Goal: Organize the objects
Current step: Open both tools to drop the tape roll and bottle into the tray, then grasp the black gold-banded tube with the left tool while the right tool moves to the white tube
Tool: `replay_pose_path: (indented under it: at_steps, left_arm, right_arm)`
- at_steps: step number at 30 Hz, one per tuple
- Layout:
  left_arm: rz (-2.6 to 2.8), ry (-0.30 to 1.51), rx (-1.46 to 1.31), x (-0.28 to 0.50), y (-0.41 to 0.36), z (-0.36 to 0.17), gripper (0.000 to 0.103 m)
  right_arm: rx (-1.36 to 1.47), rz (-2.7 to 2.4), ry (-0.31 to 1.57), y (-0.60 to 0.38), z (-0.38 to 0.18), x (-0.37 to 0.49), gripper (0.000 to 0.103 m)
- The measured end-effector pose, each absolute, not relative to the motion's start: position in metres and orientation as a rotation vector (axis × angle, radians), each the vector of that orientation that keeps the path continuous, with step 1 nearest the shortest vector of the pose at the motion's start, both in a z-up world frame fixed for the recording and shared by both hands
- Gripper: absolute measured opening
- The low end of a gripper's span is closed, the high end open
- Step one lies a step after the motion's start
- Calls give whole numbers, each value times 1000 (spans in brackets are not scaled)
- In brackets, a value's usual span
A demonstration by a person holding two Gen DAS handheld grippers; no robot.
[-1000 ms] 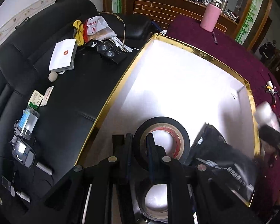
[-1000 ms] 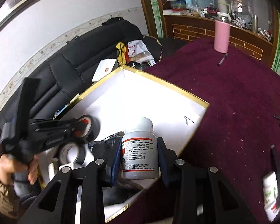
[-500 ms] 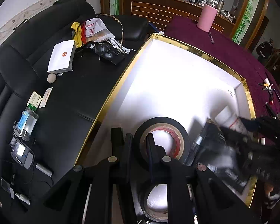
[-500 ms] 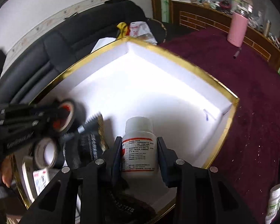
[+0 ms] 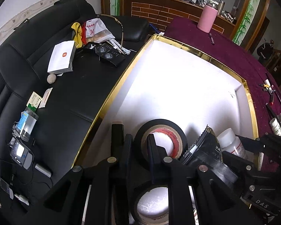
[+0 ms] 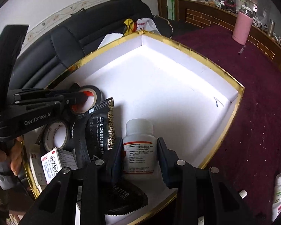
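**Bottle and tape going into the white box**

Bottle [image 6: 139, 148] sits low in the centre of the right wrist view, clamped at its label between the fingers of the right gripper [image 6: 139, 157]. It stands upright, long axis vertical, white cap toward the top of the frame, over the near corner of the white box [image 6: 239, 89] with the gold rim. Just to its left lies a black packet [image 6: 101, 123], and a second one spreads under the gripper.

In the left wrist view the left gripper [image 5: 138, 146] grips a roll of black tape [image 5: 160, 138] just below frame centre: one finger passes through the hole, the other presses the outer wall. The roll stands on edge, its hole facing the camera, its axis along the line of view. A second roll [image 5: 151, 204] lies flat at the bottom of the frame.

Risks, as I judge them: the bottle is tall and narrow, so if released while resting partly on the packet it may tip over. The two grippers work close together in the same corner, and could knock one another. The tape, let go on edge, could roll across the bare floor of the box.
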State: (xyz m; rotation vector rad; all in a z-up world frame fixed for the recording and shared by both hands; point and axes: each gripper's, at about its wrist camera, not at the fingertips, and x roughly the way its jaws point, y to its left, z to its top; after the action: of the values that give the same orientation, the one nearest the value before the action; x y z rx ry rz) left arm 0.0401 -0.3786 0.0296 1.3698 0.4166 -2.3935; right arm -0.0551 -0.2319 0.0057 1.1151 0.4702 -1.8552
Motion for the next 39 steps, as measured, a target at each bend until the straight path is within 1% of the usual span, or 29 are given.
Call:
replay_pose_path:
  at_steps: [2,3,4,6,7,8,10,11,13,17,19,21,27,29,34,39]
  left_arm:
    - [-2402,423,1359,42,-378,32,17]
    - [-2408,429,1350,43,-378,34,22]
    - [-2415,433,1342,44,-377,36,29]
    - [-2439,439,1317,48,-373,43,38]
    - [-2447,437,1308,49,-371,46,41]
    - [-2462,433,1297,51,-368,50,43]
    - [-2496,433,1279,56,-359,57,49]
    - [-2512,433,1276,58,-354,60,51]
    - [-2549,423,1279,61,-344,65,59]
    - [-2608,430,1318,64,-322,70,64]
    - [-2636,462,1327,66,-313,74,70]
    - [-2668,493,1331,68,-304,78,75]
    - [-2765,568,1389,67,-261,91,86]
    - [-2792,553,1419,64,-241,93,86]
    - [-2840,406,1534,42,-183,91,86]
    - [-2842,267,1696,18,-139,73,87]
  right_arm:
    - [1107,-1864,453,-229,9,-55,48]
    - [1102,-1870,436,-226,13,-55,51]
    - [1094,-1874,423,-224,16,-55,51]
    - [1063,-1887,394,-216,24,-53,53]
    - [1049,-1893,382,-212,28,-52,57]
    - [1028,-1903,364,-205,32,-50,59]
    - [1005,-1917,328,-192,39,-46,65]
    - [994,-1922,305,-185,42,-44,66]
    - [982,-1934,271,-173,46,-41,73]
    - [965,-1961,204,-145,54,-41,81]
    - [961,-1980,177,-129,56,-42,86]
    - [954,-2002,151,-111,57,-45,89]
    - [978,-2071,73,-53,49,-77,92]
    - [1004,-2107,38,-33,45,-91,92]
    - [1029,-2166,-190,21,39,-123,93]
    - [1025,-2230,-214,40,47,-127,93]
